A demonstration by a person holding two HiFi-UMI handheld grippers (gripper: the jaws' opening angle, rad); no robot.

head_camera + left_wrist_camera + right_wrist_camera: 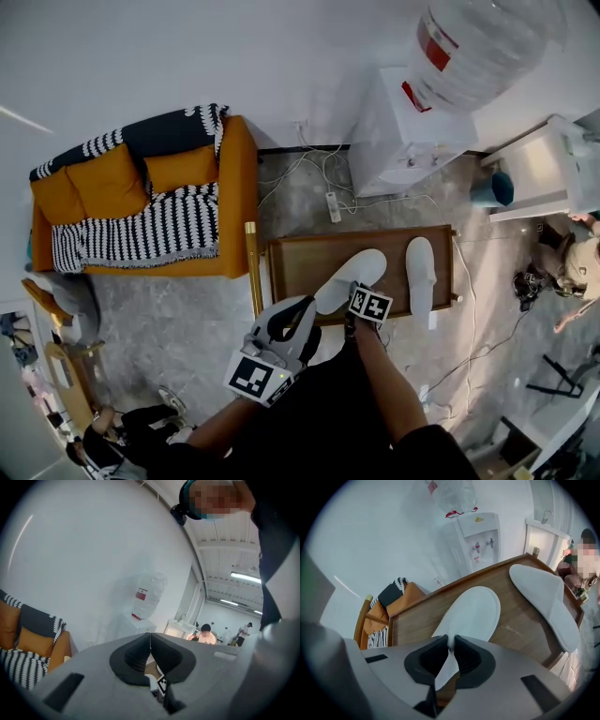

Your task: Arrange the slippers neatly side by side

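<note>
Two white slippers lie on a low wooden table [300, 258]. The left slipper [349, 278] lies at an angle, toe pointing to the far right. The right slipper [420, 272] lies straight near the table's right end. My right gripper [345, 309] sits at the table's near edge, shut on the heel edge of the angled slipper [471, 613], which runs between its jaws [451, 641]. The other slipper [546, 597] lies apart to its right. My left gripper [296, 314] hovers off the table's near left corner, its jaws [150, 641] shut with nothing between them.
An orange sofa [141, 197] with a striped throw stands left of the table. A water dispenser [403, 131] and a white cabinet [553, 173] stand behind it. A power strip [333, 206] and cables lie on the floor. A person [577, 262] sits at the right.
</note>
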